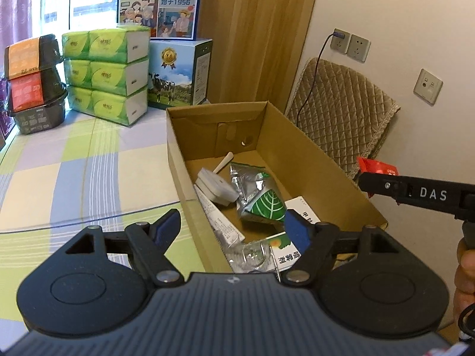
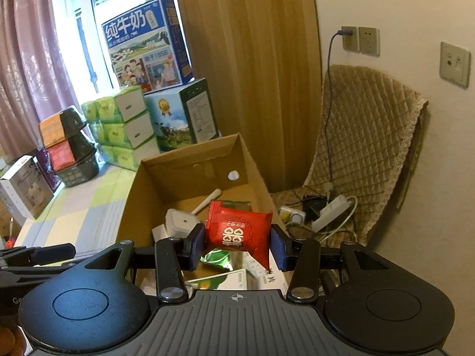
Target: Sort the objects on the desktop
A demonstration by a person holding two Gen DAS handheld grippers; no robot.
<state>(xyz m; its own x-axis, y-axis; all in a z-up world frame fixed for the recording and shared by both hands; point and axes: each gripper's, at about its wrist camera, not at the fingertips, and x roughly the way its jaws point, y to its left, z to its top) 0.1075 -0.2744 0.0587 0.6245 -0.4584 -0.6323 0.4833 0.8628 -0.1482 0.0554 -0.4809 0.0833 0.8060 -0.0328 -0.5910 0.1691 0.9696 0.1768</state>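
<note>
A checked cloth covers the worktop (image 1: 74, 172), which stands against a wooden panel and a white wall. The right gripper (image 2: 237, 244) pinches a red packet (image 2: 239, 231) between its fingers, holding it above the open cardboard box (image 2: 133, 207). The left gripper (image 1: 233, 228) has its fingers spread wide and empty, over the near end of the box. Inside lie a white case (image 1: 215, 185), a green-leaf pouch (image 1: 258, 198) and papers (image 1: 221, 222). Tissue packs (image 1: 109, 74) and milk cartons (image 1: 178, 71) stand behind.
</note>
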